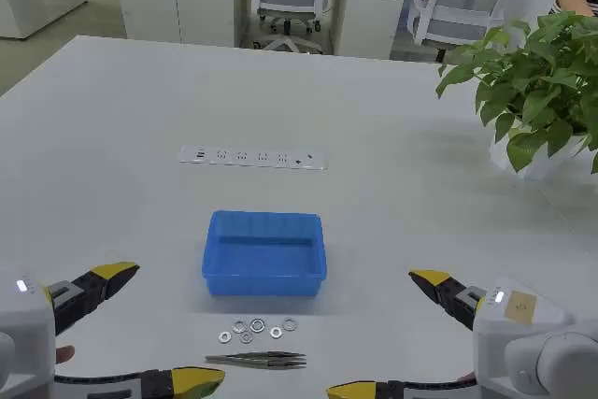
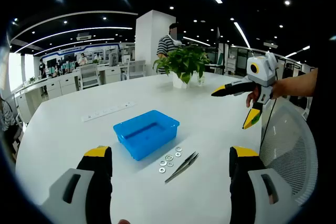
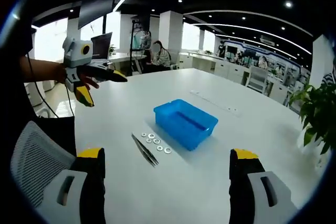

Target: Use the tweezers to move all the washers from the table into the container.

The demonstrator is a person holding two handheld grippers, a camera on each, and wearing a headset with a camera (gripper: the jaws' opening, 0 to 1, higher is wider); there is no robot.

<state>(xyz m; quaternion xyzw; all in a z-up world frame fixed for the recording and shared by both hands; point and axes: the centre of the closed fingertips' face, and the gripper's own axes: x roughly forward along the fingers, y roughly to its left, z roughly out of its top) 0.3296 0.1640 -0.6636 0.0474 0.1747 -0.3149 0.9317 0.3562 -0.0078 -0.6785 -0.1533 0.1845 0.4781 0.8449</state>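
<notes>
Left gripper (image 1: pixel 154 327), right gripper (image 1: pixel 388 334): jaws wide apart, holding nothing. Tweezers (image 1: pixel 257 359) flat on table (image 1: pixel 420 212), untouched, beside 6 washers (image 1: pixel 258 326).

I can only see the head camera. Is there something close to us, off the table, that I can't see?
Observer: Yes. The left gripper view shows a grey mesh-backed chair right beside the near edge of the table.
Operator: Ooh. Is anybody sitting down in the room?
Observer: Yes. The right gripper view shows a person seated far off, past the table.
</notes>
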